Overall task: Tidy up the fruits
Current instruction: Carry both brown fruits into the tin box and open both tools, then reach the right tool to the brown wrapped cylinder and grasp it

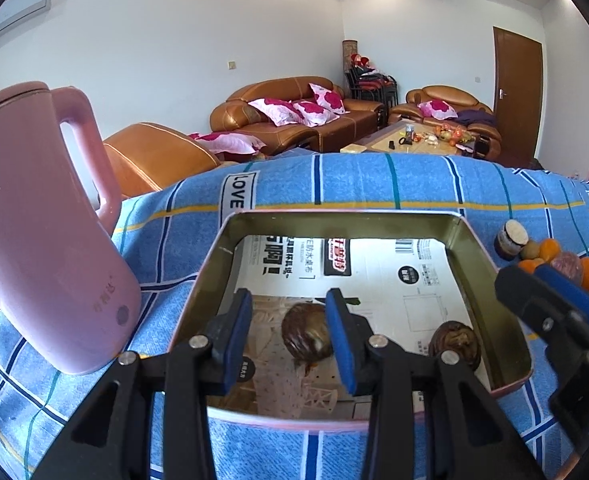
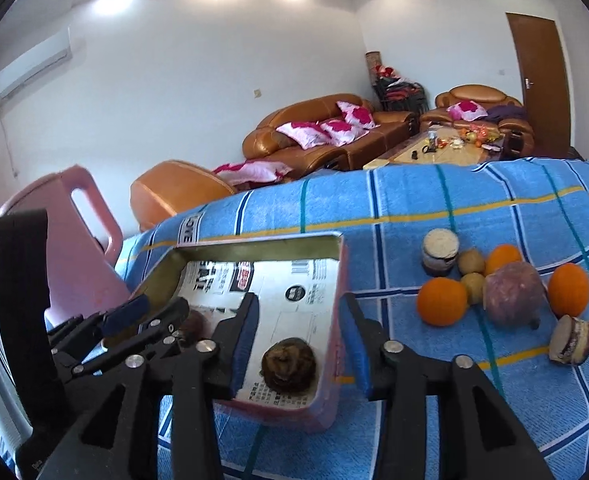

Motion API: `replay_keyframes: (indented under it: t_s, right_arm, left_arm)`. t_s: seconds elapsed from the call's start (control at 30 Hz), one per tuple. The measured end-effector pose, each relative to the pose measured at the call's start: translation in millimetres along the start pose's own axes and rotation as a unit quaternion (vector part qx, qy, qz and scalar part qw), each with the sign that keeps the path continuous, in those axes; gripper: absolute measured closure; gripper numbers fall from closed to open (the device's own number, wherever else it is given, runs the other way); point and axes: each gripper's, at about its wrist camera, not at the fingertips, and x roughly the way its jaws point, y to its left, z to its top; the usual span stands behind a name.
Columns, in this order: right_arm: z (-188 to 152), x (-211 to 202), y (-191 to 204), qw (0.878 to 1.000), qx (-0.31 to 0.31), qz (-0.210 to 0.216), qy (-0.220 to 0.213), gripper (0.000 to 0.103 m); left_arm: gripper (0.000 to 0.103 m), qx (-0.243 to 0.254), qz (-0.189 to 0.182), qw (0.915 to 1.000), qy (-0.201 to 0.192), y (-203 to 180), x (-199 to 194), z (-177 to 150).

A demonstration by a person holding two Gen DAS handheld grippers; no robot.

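A pink-rimmed metal tray [image 1: 490, 264] lined with printed paper sits on the blue checked cloth. Two brown fruits lie in it: one [image 1: 306, 330] between the open jaws of my left gripper [image 1: 290, 340], one [image 1: 456, 342] at its right side. My right gripper [image 2: 300, 346] is open and empty; its jaws straddle the tray's right wall [image 2: 340, 304], with the second brown fruit [image 2: 288, 364] just inside. Right of the tray lie oranges [image 2: 442, 301], a purple fruit [image 2: 514, 294] and small tan fruits [image 2: 471, 262]. My right gripper's fingers [image 1: 550, 292] show at the right edge of the left wrist view.
A pink kettle [image 1: 42, 232] stands close to the tray's left side. A small jar [image 2: 440, 251] and a lying jar [image 2: 572, 340] are among the loose fruit. The table's far edge runs behind the tray; sofas [image 1: 294, 120] and a coffee table stand beyond.
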Motion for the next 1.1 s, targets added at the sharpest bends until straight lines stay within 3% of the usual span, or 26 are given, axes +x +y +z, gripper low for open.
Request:
replay_keyframes:
  t_s: [0.07,0.2,0.33,0.57,1.1]
  right_arm:
    - [1,-3,-2,1.0,0.005,-0.008,-0.012,0.047]
    - [3,-10,-11,0.998,0.02,-0.045,-0.042,0.046]
    - [4,-15,-18,0.995,0.03,-0.074,-0.059,0.045]
    - [4,-18,-23,0.99,0.028,-0.117,-0.071,0.044]
    - [-8,-41,-66,0.981,0.105,-0.152,-0.062,0.044]
  left_arm:
    - [0.057,-0.002,-0.005,1.0,-0.005,0,-3,1]
    - [0.022,-0.015,-0.01,0.9995,-0.028,0,-13,3]
    - [0.007,-0.029,-0.019,0.9983,-0.046,2,-23,5]
    - [0.005,-0.025,-0.015,0.9982,-0.052,-5,-26,2]
    - [0.003,0.011,-0.009,0.9954,-0.094,-29,-41,-6]
